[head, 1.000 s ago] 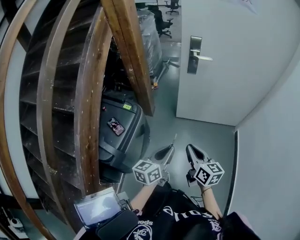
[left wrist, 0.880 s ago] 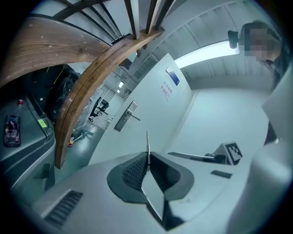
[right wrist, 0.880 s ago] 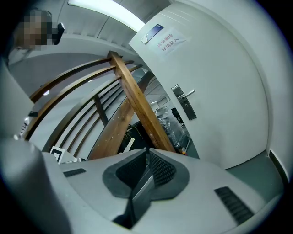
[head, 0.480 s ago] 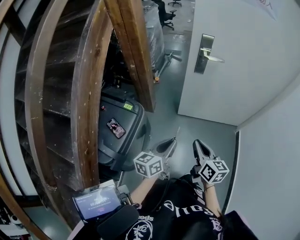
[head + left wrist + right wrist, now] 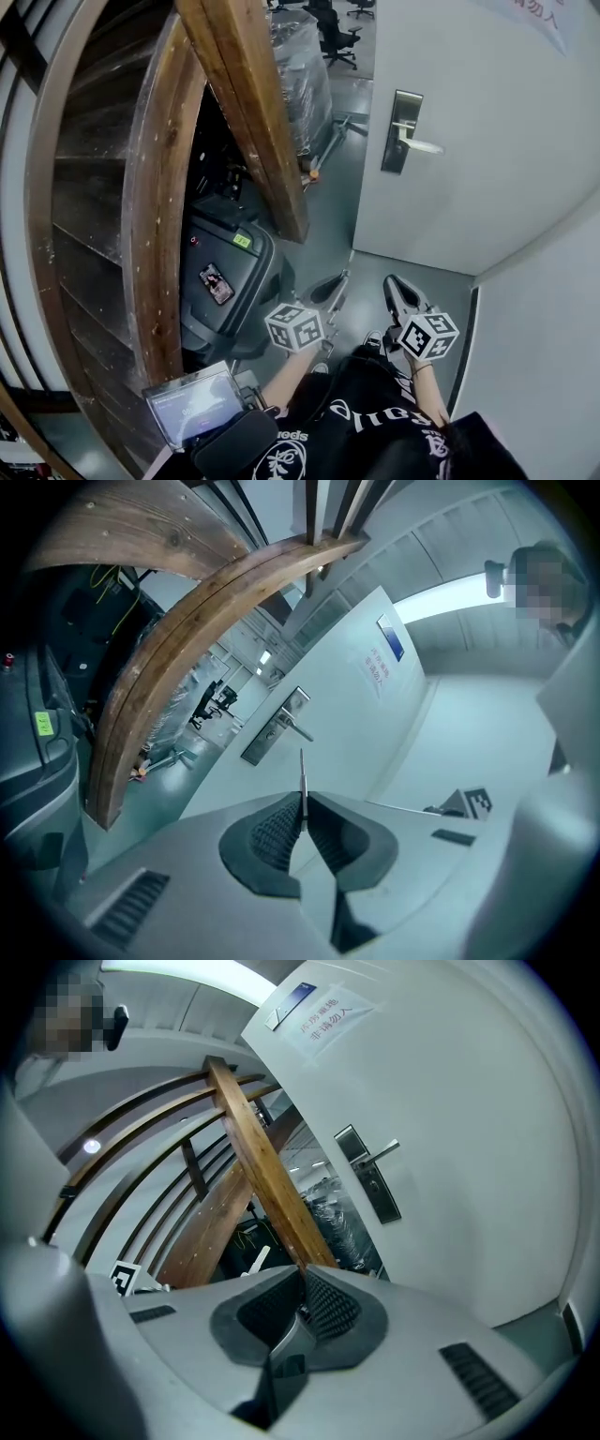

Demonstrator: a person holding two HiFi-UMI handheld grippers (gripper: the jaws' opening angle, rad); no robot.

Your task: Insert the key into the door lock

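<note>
Because the key (image 5: pixel 302 772) looks thin, stiff and light, the left gripper (image 5: pixel 303 799) clamps its base, while the right gripper (image 5: pixel 304 1271) has its fingers together, empty.

White door (image 5: pixel 487 141) ahead; metal lock plate (image 5: pixel 404 131) with lever handle (image 5: pixel 424 146) near its left edge. Left gripper (image 5: pixel 330 285) and right gripper (image 5: pixel 396 290) held low over grey floor (image 5: pixel 328 225), side by side, tips toward door, both well apart from lock plate. Left of them: dark machine (image 5: pixel 230 281) under slanted wooden beam (image 5: pixel 248 122) and curved wooden stair frame (image 5: pixel 155 216). Small lit screen (image 5: pixel 192 405) at bottom left. Office chair (image 5: pixel 335 39) beyond beam.
</note>
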